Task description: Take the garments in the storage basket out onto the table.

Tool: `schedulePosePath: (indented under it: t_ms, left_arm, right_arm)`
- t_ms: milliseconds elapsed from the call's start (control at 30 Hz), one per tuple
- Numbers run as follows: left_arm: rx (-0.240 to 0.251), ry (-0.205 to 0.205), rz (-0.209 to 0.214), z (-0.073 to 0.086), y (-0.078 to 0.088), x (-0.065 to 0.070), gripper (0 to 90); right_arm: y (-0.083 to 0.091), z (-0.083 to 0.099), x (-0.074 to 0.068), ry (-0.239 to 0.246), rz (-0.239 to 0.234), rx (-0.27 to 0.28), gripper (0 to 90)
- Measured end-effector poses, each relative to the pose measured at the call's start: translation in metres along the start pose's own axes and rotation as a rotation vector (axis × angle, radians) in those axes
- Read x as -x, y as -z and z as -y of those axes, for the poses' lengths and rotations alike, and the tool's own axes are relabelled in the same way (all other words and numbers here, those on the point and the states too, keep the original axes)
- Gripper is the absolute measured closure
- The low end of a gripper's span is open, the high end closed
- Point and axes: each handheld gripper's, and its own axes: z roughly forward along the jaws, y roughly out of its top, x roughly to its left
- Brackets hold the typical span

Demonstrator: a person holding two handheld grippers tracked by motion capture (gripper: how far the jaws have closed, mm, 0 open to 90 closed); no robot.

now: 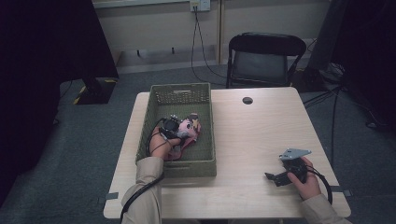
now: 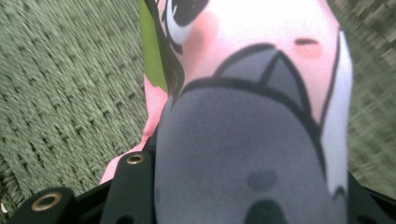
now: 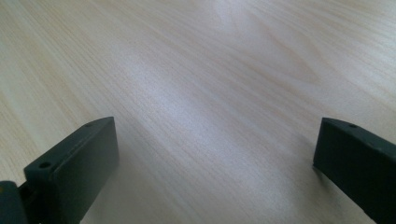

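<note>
A person's left tool (image 1: pixel 180 128) is clenched on a pink printed soft toy (image 1: pixel 189 128) inside a green woven basket (image 1: pixel 205 100), left of centre in the high view. Seen from the left gripper view, the soft toy (image 2: pixel 252 121) sits between the black jaws, the basket weave (image 2: pixel 60 84) behind it. At the lower right of the high view, the right tool (image 1: pixel 275 177) rests released on the pale wooden tabletop (image 1: pixel 261 135), its jaws wide apart with nothing between them.
</note>
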Motion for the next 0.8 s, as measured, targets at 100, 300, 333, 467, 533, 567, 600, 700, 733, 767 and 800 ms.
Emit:
schedulePosePath:
  t_ms: [100, 300, 333, 467, 533, 567, 600, 700, 733, 767, 800]
  left_arm:
    - [0.08, 0.028, 0.021, -0.003, 0.013, 0.001, 55.7]
    - [0.205, 0.032, 0.054, -0.014, 0.037, 0.009, 55.6]
    - [0.205, 0.032, 0.054, -0.014, 0.037, 0.009, 55.6]
    - [0.261, 0.036, 0.073, -0.021, 0.05, 0.015, 55.7]
    - [0.288, 0.031, 0.088, -0.026, 0.061, 0.02, 55.6]
    - [0.288, 0.031, 0.088, -0.026, 0.061, 0.02, 55.6]
    - [0.299, 0.021, 0.098, -0.029, 0.067, 0.023, 55.6]
    - [0.32, 0.019, 0.11, -0.032, 0.074, 0.026, 55.5]
    - [0.328, 0.019, 0.117, -0.033, 0.077, 0.028, 55.5]
    - [0.337, 0.019, 0.119, -0.034, 0.08, 0.029, 55.5]
    - [0.341, 0.017, 0.121, -0.035, 0.081, 0.029, 55.5]
  right_arm:
    - [0.0, 0.0, 0.0, 0.0, 0.0, 0.0, 0.0]
    - [0.0, 0.0, 0.0, 0.0, 0.0, 0.0, 0.0]
    - [0.0, 0.0, 0.0, 0.0, 0.0, 0.0, 0.0]
    - [0.0, 0.0, 0.0, 0.0, 0.0, 0.0, 0.0]
    - [0.0, 0.0, 0.0, 0.0, 0.0, 0.0, 0.0]
    - [0.0, 0.0, 0.0, 0.0, 0.0, 0.0, 0.0]
    - [0.0, 0.0, 0.0, 0.0, 0.0, 0.0, 0.0]
    - [0.0, 0.0, 0.0, 0.0, 0.0, 0.0, 0.0]
    - [0.0, 0.0, 0.0, 0.0, 0.0, 0.0, 0.0]
    - [0.0, 0.0, 0.0, 0.001, 0.0, 0.0, 0.0]
    - [0.0, 0.0, 0.0, 0.001, 0.0, 0.001, 0.0]
